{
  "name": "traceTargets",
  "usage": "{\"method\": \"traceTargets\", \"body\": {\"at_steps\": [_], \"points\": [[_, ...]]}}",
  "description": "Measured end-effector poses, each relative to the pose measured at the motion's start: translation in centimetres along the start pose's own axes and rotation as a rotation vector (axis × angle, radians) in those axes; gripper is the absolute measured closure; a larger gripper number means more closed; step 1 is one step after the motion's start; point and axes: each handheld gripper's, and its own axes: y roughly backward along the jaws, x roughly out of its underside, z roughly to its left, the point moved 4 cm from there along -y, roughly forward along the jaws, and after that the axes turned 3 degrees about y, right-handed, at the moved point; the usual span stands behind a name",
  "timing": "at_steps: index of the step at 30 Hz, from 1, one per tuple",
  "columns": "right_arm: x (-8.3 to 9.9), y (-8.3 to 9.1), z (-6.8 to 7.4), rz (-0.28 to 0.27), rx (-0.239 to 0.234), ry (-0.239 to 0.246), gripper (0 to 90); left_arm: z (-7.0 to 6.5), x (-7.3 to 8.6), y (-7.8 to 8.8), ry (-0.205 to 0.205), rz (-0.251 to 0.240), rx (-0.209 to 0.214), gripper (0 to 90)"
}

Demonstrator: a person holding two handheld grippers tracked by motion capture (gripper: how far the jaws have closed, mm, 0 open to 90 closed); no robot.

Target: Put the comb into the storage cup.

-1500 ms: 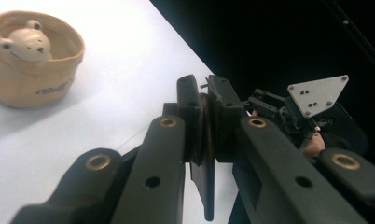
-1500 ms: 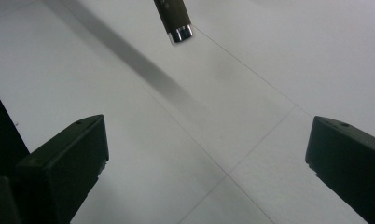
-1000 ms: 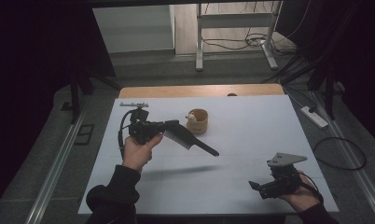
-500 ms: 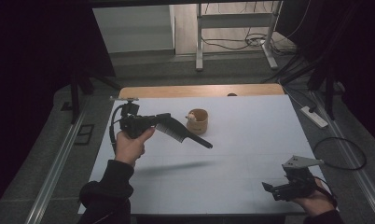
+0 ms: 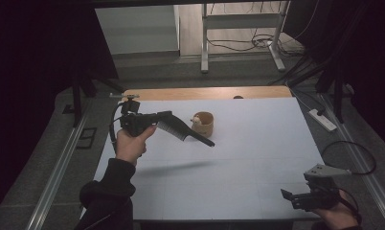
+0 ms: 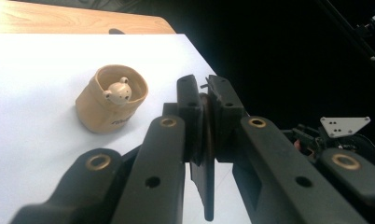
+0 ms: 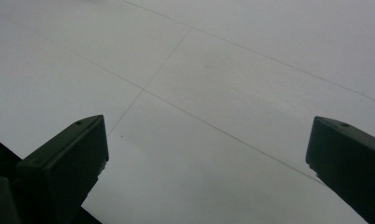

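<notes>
My left gripper (image 5: 169, 117) hangs above the left part of the white table (image 5: 257, 143), shut on a black comb (image 5: 186, 133). The comb's handle slants down to the right, ending just in front of a tan cup (image 5: 203, 123) with a small bear figure on its rim. In the left gripper view the jaws (image 6: 206, 100) press flat on the comb (image 6: 205, 186), and the cup (image 6: 112, 105) stands beyond them to the left. My right gripper (image 5: 287, 196) is low at the table's front right corner. Its jaws (image 7: 206, 135) stand wide open over bare white sheet.
A wooden strip (image 5: 205, 92) borders the table's far edge. On the floor to the right lie a power strip (image 5: 321, 120) and a looped cable (image 5: 348, 155). A metal stand (image 5: 241, 28) is behind the table. Dark curtains hang on both sides.
The left gripper has carried the comb a little up and to the left, away from the table's middle. The right gripper has slid right toward the front right corner.
</notes>
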Motion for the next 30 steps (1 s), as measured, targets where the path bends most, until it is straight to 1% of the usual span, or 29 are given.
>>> {"method": "traceTargets", "body": {"at_steps": [4, 12, 21, 30], "points": [[0.2, 0.3, 0.0, 0.002, 0.004, -0.009, 0.0, 0.1, -0.4, -0.1, 0.005, 0.001, -0.014, 83.8], [0.4, 0.5, 0.0, 0.003, 0.0, -0.015, 0.0, 0.0, -1.5, -0.2, 0.006, -0.007, -0.026, 83.8], [0.4, 0.6, 0.0, -0.006, -0.007, -0.019, 0.0, -0.2, -3.1, -0.5, -0.003, -0.016, -0.056, 83.9], [0.4, 0.5, 0.0, -0.004, -0.014, -0.017, 0.0, 0.1, -4.7, -0.9, -0.005, -0.029, -0.091, 83.8]]}}
